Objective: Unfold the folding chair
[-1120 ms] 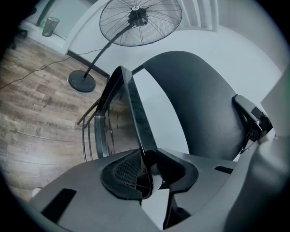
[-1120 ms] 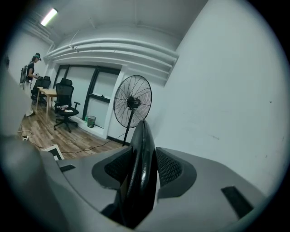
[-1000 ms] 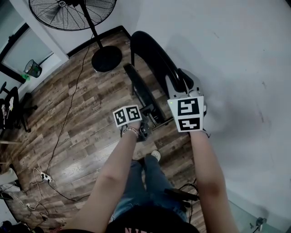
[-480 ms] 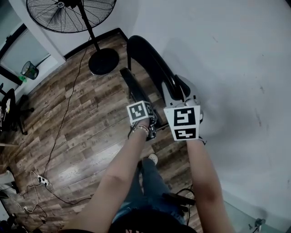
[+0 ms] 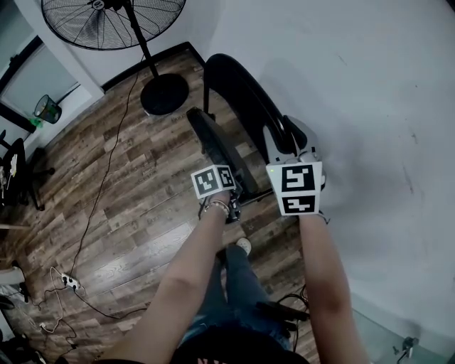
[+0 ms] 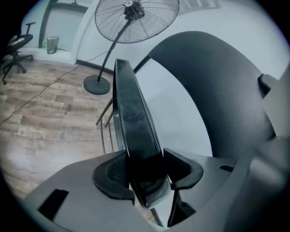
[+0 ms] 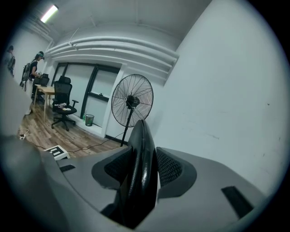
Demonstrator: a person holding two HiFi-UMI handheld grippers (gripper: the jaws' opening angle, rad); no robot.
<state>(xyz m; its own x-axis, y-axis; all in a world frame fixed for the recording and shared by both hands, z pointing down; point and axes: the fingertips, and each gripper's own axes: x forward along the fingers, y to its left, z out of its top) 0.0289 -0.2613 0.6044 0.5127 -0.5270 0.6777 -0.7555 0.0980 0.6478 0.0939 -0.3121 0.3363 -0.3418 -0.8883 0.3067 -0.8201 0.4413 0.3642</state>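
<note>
A black folding chair leans by the white wall, its curved backrest behind its thin seat panel. My left gripper is at the seat's near edge. In the left gripper view the seat runs between the jaws of my left gripper. They have just been closing and both pads now press on it. My right gripper holds the backrest's rim. In the right gripper view my right gripper is shut on that black rim.
A tall pedestal fan stands on its round base just beyond the chair. A cable runs over the wood floor to a power strip. The wall is close on the right. My shoe is below the chair.
My left gripper has swung right from beside the chair onto the seat's edge and sunk a little, and now grips it. My right gripper has stayed on the backrest.
</note>
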